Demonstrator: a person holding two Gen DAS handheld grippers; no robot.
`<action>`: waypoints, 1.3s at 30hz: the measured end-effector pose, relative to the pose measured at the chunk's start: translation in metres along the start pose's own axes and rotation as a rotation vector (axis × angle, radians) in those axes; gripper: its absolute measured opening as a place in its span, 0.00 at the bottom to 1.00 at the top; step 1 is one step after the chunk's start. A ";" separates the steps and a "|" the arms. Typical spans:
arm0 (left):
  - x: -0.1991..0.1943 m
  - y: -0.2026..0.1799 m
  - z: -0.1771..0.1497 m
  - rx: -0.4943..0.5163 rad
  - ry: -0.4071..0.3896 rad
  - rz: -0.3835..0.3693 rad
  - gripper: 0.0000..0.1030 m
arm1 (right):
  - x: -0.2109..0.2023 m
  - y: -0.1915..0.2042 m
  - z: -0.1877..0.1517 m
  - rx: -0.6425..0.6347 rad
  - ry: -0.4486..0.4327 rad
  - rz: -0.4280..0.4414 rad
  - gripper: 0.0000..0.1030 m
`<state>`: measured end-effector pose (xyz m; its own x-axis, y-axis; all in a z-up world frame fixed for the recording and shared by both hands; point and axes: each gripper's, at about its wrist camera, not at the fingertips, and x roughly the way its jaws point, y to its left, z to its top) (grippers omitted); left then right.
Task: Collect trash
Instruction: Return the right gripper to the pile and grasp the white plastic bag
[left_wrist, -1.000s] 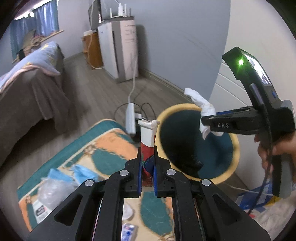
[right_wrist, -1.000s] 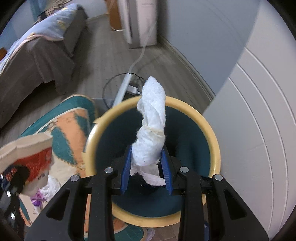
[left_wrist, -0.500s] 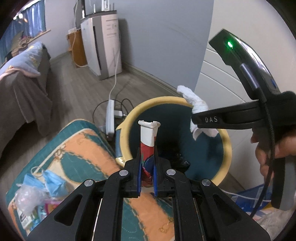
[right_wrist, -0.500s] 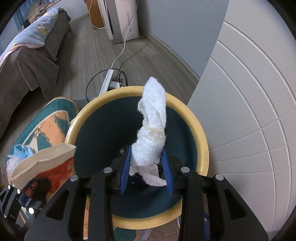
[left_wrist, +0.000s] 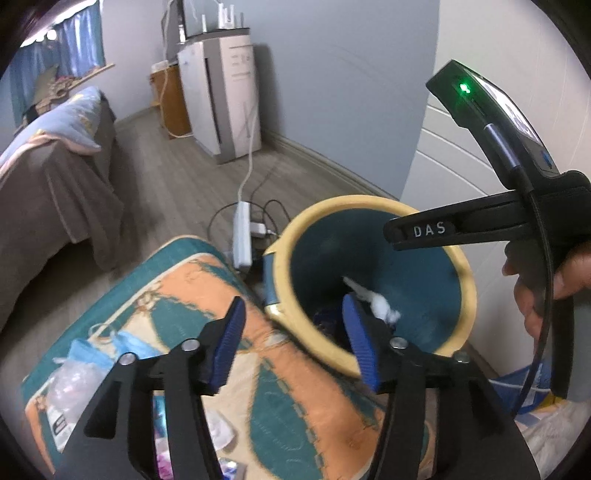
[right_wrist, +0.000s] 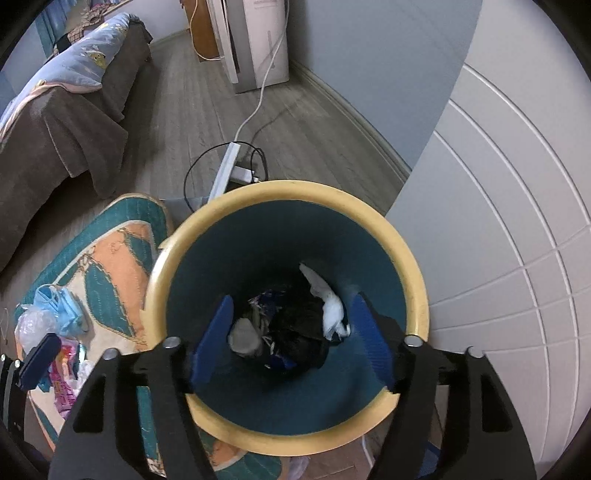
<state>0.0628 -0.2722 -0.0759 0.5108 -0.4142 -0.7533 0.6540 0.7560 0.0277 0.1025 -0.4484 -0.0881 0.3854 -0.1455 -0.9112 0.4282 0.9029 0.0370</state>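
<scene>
A teal bin with a yellow rim (left_wrist: 369, 201) (right_wrist: 295, 186) stands on the floor by the rug. My right gripper (right_wrist: 291, 332) hangs over its mouth, jaws opening, nothing between them. A white tissue (right_wrist: 332, 310) (left_wrist: 373, 299) lies inside on dark trash, with a pale blurred piece (right_wrist: 243, 336) to its left. My left gripper (left_wrist: 293, 343) is at the bin's near rim, jaws opening and empty; one of its blue pads (right_wrist: 40, 356) shows at the left edge. From the left wrist, the right gripper (left_wrist: 424, 230) reaches in over the bin, held by a hand (left_wrist: 546, 295).
On the patterned rug (left_wrist: 207, 295) lie blue face masks (right_wrist: 59, 302), a clear plastic bag (left_wrist: 70, 376) and a pink wrapper (right_wrist: 64, 384). A power strip (left_wrist: 242, 236) with cables lies behind the bin. A bed (left_wrist: 48, 184) is at left; a white panelled wall (right_wrist: 498, 221) at right.
Both grippers have opened. The white tissue left the right gripper and now lies in the bin; the red and white carton is gone from the left gripper's jaws.
</scene>
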 end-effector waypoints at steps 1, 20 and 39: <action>-0.004 0.004 -0.002 -0.004 -0.005 0.009 0.64 | -0.002 0.004 0.000 -0.007 -0.005 0.005 0.71; -0.075 0.111 -0.053 -0.188 0.015 0.208 0.87 | -0.033 0.099 -0.013 -0.185 -0.080 0.066 0.94; -0.129 0.194 -0.093 -0.378 -0.010 0.348 0.89 | -0.038 0.190 -0.044 -0.355 -0.067 0.045 0.94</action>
<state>0.0720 -0.0249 -0.0350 0.6693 -0.1087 -0.7350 0.1976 0.9796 0.0351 0.1334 -0.2542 -0.0645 0.4551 -0.1182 -0.8825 0.1040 0.9914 -0.0791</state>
